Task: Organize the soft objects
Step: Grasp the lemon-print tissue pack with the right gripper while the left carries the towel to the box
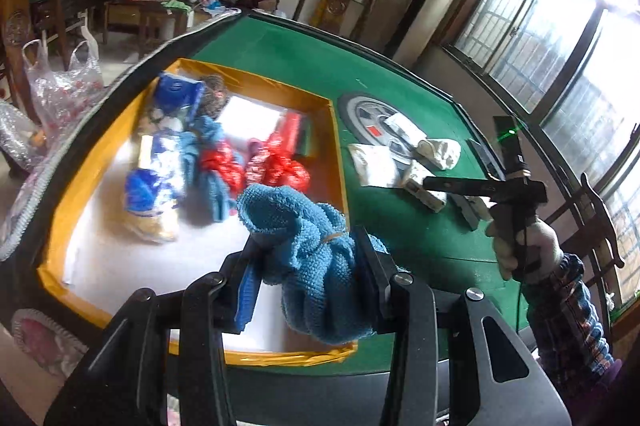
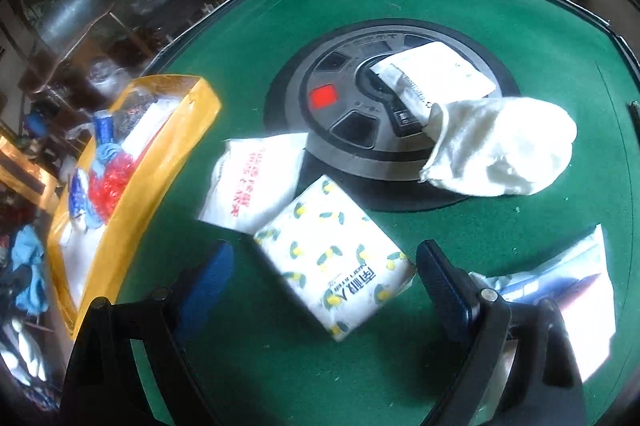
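My left gripper [image 1: 310,258] is shut on a bundled blue terry cloth [image 1: 316,266], held above the near right part of the yellow-walled box [image 1: 256,88]. Inside that box lie blue cloths, red mesh bundles [image 1: 276,162] and blue-white packets. My right gripper [image 2: 324,268] stands open over a lemon-print tissue pack [image 2: 332,258] on the green table [image 2: 520,226], its pads apart on either side of the pack. In the left wrist view the right gripper [image 1: 452,186] hovers over white packs, held by a gloved hand [image 1: 524,250].
A round grey hub [image 2: 360,98] sits in the table's middle, with a white pack [image 2: 436,74] and a white cloth pouch [image 2: 500,146] on it. A white bag with red print [image 2: 252,182] and a shiny packet [image 2: 560,286] flank the tissue pack. Furniture crowds the room beyond the table.
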`<state>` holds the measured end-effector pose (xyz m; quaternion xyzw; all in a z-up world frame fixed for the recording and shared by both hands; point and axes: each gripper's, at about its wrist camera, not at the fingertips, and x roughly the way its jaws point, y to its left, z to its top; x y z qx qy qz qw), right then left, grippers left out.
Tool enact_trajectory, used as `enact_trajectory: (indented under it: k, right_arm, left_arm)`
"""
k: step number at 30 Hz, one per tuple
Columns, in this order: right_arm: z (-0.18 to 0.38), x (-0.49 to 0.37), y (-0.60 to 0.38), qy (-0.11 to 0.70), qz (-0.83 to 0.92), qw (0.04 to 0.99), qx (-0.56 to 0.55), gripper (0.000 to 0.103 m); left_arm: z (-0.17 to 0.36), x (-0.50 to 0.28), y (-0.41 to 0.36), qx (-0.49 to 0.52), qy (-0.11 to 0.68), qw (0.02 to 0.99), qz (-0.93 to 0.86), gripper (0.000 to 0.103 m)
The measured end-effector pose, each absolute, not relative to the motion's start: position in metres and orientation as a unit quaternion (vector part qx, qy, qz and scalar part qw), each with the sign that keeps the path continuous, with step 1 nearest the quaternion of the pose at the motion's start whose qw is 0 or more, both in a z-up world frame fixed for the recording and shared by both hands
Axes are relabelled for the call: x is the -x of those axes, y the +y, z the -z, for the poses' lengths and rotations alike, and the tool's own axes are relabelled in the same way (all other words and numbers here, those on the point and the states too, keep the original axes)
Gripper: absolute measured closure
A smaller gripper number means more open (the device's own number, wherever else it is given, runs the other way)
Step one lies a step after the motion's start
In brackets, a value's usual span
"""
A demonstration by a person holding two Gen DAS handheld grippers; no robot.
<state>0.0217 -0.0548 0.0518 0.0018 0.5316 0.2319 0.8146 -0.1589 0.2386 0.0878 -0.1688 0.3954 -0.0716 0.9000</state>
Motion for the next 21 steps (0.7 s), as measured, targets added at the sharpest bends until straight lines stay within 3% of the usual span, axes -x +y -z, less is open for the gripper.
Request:
enact_trajectory:
  k: [9, 14, 19, 21]
  right_arm:
    - [-0.054, 0.014, -0.018, 0.523, -0.26, 0.808, 0.072, 0.013]
    - [-0.048, 0.003, -0.013, 0.529, -0.222, 0.818, 0.046, 0.013]
    - [-0.043, -0.003, -0.002, 0.534, -0.191, 0.823, 0.042, 0.013]
    - [-0.041, -0.004, 0.002, 0.534, -0.181, 0.825, 0.046, 0.013]
  left_arm:
    - [-0.052, 0.144, 0.265, 0.16, 0.456, 0.876, 0.006, 0.063]
    - [-0.042, 0.135, 0.258, 0.124, 0.483, 0.867, -0.013, 0.062]
    - [-0.045, 0.125, 0.256, 0.129, 0.478, 0.869, -0.017, 0.055]
    - [-0.051, 0.124, 0.257, 0.128, 0.467, 0.875, -0.019, 0.047]
